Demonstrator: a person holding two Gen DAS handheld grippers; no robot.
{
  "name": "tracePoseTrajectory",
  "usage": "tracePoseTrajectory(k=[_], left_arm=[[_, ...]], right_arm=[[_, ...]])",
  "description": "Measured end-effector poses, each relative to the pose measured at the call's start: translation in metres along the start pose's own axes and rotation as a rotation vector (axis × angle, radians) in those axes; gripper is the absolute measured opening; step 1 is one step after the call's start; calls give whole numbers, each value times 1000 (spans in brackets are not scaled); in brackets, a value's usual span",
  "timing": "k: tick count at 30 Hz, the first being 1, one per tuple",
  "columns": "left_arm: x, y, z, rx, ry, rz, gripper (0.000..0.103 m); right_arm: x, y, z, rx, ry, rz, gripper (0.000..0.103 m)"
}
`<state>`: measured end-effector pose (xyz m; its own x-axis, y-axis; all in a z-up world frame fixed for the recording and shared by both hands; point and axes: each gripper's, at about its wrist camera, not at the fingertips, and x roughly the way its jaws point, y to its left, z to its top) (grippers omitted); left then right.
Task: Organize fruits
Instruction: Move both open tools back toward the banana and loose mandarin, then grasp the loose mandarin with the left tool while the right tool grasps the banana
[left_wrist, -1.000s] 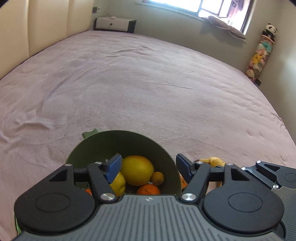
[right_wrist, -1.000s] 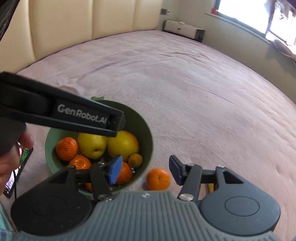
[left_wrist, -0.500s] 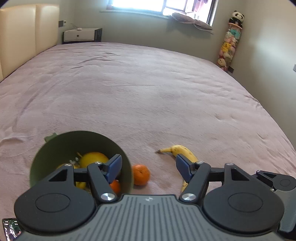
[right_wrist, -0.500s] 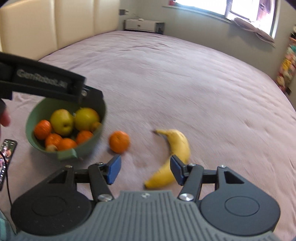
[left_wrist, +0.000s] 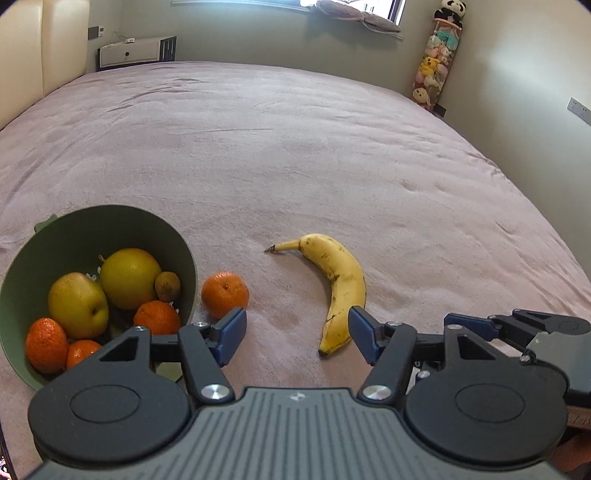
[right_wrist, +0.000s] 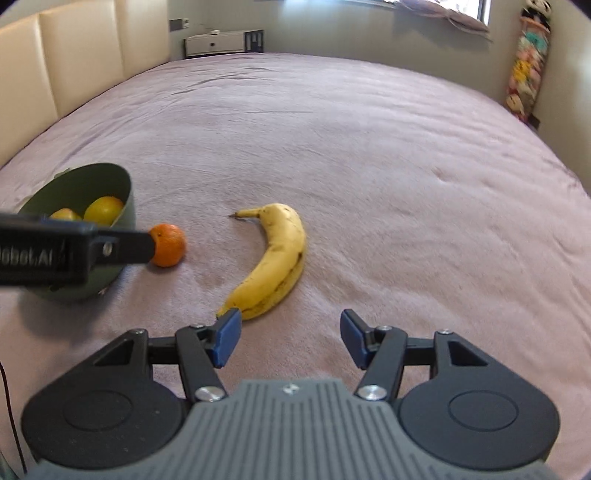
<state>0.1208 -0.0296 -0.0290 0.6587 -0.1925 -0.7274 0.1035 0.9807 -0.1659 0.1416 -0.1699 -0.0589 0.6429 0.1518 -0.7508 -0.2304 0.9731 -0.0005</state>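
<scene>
Pink bedcover (left_wrist: 295, 147) carries a green bowl (left_wrist: 173, 240) of fruit at the near left, with a loose orange (left_wrist: 224, 294) just right of it and a banana (left_wrist: 338, 280) further right. Left gripper (left_wrist: 297, 334) hangs above the cover between orange and banana, its jaws closing with nothing between them. Right gripper (right_wrist: 290, 338) has its jaws apart and empty, near the banana's end.

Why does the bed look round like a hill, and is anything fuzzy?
Left wrist view: the fisheye lens bends the bed into a dome; banana sharp. Right wrist view: same bending, banana slightly smeared, toys by the wall blurry.

Mauve bed (left_wrist: 295, 147) (sunlit window (left_wrist: 351, 3) behind)
</scene>
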Motion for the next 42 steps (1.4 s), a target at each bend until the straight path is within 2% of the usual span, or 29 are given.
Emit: tracePoseTrajectory(k=[5, 10, 13, 21, 24, 28, 33, 36, 38, 40, 42], left_arm=[[14, -1, -4, -8, 25, 31, 72], [31, -15, -8, 76, -3, 156, 62], [41, -25, -14, 108, -40, 267, 62], [63, -27, -24, -29, -96, 440, 63], [69, -22, -23, -63, -122, 496, 68], [76, -28, -23, -10, -161, 506, 71], [88, -37, -20, 23, -150, 595, 73], [94, -41, -18, -18, -126, 616, 73], [93, -41, -19, -60, -123, 585, 73], [94, -40, -20, -95, -129, 609, 73], [95, -35, -21, -153, -126, 598, 72]], right_arm=[[13, -7, 3, 63, 17, 4, 56], [21, -9, 16, 75, 5, 4, 56], [26, -15, 23, 89, 8, 25, 56], [49, -30, 34, 113, 55, 103, 56], [57, -31, 37, 137, 65, 129, 56], [68, -28, 41, 139, 77, 142, 56], [78, -27, 48, 129, 82, 140, 56], [81, -29, 53, 116, 76, 138, 56], [82, -33, 56, 112, 79, 136, 56], [83, -35, 58, 101, 86, 139, 56], [83, -35, 59, 86, 89, 136, 56]])
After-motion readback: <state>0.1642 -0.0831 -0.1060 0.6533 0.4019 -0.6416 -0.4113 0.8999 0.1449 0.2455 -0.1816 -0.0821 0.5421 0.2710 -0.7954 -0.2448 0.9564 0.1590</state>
